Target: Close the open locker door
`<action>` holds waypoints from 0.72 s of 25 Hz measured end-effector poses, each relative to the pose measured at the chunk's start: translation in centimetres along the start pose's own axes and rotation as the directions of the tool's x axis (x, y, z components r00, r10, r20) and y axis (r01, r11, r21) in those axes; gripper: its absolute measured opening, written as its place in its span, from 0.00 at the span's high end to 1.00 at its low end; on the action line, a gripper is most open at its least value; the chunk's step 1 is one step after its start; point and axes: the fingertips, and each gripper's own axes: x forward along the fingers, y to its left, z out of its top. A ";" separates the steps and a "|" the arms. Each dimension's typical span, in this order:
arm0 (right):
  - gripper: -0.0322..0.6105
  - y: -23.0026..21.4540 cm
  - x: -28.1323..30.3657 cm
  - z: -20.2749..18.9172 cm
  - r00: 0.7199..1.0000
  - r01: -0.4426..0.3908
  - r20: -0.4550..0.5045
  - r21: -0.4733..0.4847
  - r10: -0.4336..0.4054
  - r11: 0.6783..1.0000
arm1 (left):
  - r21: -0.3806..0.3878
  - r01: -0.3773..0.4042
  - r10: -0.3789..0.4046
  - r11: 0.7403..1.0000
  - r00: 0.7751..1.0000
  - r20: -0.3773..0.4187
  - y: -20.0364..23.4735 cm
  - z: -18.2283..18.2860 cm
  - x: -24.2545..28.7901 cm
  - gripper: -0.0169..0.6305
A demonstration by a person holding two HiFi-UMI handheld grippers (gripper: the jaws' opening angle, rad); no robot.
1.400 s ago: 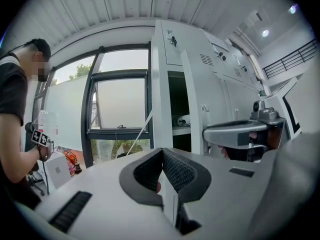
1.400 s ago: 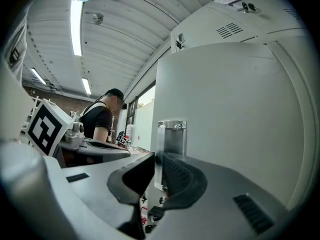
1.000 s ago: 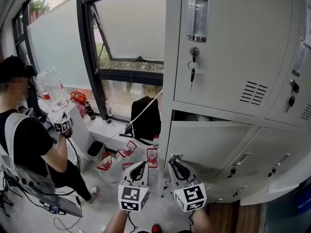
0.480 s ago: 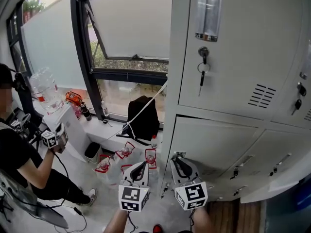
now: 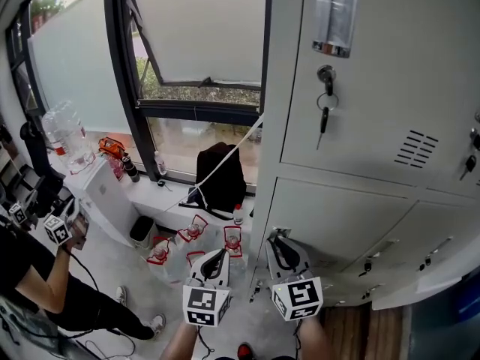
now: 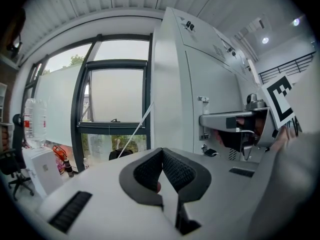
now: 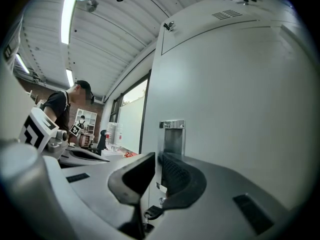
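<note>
Grey lockers [image 5: 360, 126] fill the right of the head view. The upper door has a metal handle [image 5: 334, 17] and a key [image 5: 324, 118] hanging in its lock. Below it sits a lower door [image 5: 330, 223]; I cannot tell whether it stands ajar. My left gripper [image 5: 215, 257] and right gripper [image 5: 279, 247] are held low in front of the locker's left edge, both empty. The left gripper [image 6: 161, 151] has its jaws together. In the right gripper view, the right gripper [image 7: 156, 159] shows only a slit, through which the handle [image 7: 172, 134] appears.
Left of the lockers is a black-framed window [image 5: 187, 103] with a white cord [image 5: 225, 156]. A black backpack [image 5: 220, 172] and packs of bottles [image 5: 195, 235] sit below it. A person [image 5: 34, 276] at the far left holds a gripper cube [image 5: 56, 229] beside a white dispenser [image 5: 105, 197].
The view has drifted, so the lockers sit lower and closer. The dark gap above the lower door no longer shows. The person at the left has sunk toward the corner. Both grippers hold their places.
</note>
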 end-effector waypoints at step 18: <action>0.85 -0.8 -1.0 -0.5 0.999 0.054 -0.004 0.029 -0.054 0.998 | -0.007 -0.013 0.012 1.000 1.000 -0.018 -0.2 -0.5 -0.3 0.94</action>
